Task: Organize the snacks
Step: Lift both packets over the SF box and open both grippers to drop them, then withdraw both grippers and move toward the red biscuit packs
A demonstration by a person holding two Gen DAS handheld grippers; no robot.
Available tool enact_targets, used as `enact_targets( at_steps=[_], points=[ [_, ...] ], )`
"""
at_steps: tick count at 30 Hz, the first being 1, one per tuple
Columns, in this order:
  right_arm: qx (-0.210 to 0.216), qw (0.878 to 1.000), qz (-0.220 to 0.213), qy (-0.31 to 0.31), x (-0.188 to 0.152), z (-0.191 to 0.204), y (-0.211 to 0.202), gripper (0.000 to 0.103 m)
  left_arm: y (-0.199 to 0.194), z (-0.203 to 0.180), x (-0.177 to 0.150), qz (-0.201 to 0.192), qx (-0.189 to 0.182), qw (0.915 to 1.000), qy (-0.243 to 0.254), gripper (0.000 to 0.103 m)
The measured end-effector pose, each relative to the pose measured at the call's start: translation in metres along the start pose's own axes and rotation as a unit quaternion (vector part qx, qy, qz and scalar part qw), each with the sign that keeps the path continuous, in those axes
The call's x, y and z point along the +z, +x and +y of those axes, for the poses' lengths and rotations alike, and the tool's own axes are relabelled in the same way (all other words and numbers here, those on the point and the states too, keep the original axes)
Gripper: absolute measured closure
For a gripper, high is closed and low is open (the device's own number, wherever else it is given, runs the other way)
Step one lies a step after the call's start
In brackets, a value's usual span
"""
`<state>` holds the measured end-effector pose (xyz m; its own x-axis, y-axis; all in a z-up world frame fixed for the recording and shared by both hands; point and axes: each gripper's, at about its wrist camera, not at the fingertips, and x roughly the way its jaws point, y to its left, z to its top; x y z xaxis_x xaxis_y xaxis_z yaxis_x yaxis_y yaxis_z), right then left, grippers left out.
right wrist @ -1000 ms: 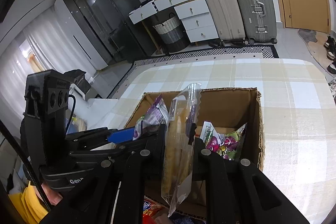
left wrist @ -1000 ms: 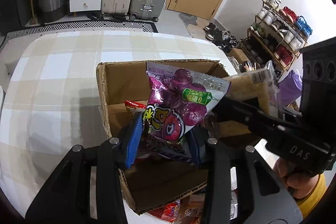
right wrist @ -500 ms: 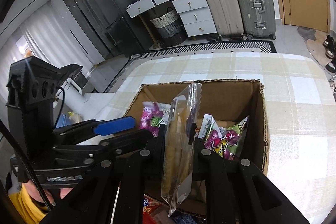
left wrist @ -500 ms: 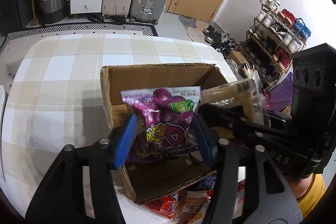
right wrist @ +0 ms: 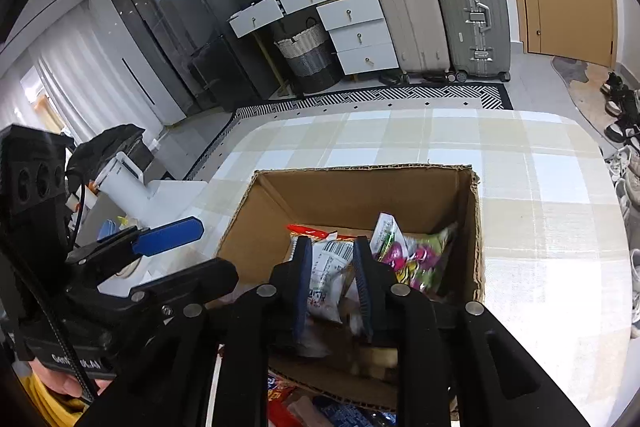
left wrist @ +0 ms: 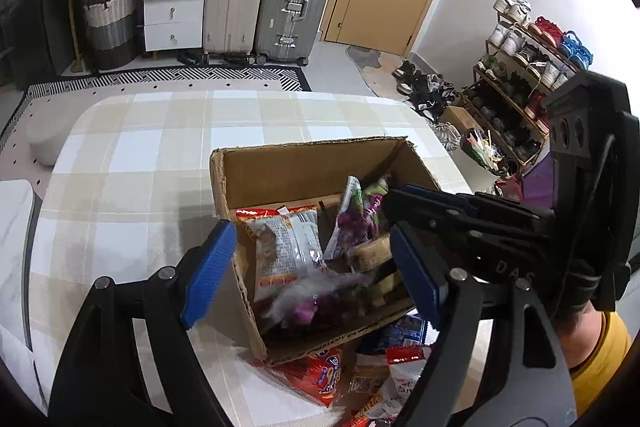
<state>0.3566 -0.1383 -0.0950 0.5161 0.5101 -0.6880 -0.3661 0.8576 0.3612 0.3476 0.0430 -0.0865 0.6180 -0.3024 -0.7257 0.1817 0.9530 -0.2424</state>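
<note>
Snacks lie in the box beneath two parted grippers

The left gripper (left wrist: 312, 275) hangs above the cardboard box (left wrist: 304, 163), jaws wide after just opening, nothing between them. Below it, at the box's near edge, lies a blurred purple snack bag (left wrist: 316, 303), apart from the pads. The right gripper (right wrist: 332, 283) stands over the same box, jaws narrow and just parted, seemingly gripping nothing. A white-and-red packet (right wrist: 326, 275) lies in the box below its gap. More packets (left wrist: 320, 375) lie on the checked tablecloth (left wrist: 132, 155) against the box's near wall
</note>
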Motion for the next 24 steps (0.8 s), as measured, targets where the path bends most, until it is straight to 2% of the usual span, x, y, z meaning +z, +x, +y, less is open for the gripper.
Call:
enact_targets(
  at_steps=[8, 11, 17, 19, 24],
  points=[
    [-0.001, 0.999, -0.032, -0.012, 0.0, 0.017, -0.036, 0.077, -0.034, -0.017, -0.01, -0.008, 0.011, 0.9998, 0.014, 0.025],
    [-0.002, 0.999, -0.048, -0.021, -0.002, 0.028, -0.057, 0.073, -0.05, -0.021, -0.015, -0.012, 0.014, 0.9997, 0.016, 0.024],
    [-0.001, 0.995, -0.087, -0.041, -0.013, 0.057, -0.108, 0.06, -0.096, -0.035, -0.029, -0.032, 0.019, 0.9991, 0.021, 0.021],
    [-0.003, 0.994, -0.1, -0.048, -0.019, 0.065, -0.124, 0.049, -0.114, -0.041, -0.036, -0.041, 0.022, 0.9987, 0.022, 0.021],
    [0.002, 0.988, -0.143, -0.053, -0.045, 0.084, -0.173, 0.034, -0.158, -0.054, -0.058, -0.066, 0.019, 0.9972, 0.029, 0.018]
  ],
)
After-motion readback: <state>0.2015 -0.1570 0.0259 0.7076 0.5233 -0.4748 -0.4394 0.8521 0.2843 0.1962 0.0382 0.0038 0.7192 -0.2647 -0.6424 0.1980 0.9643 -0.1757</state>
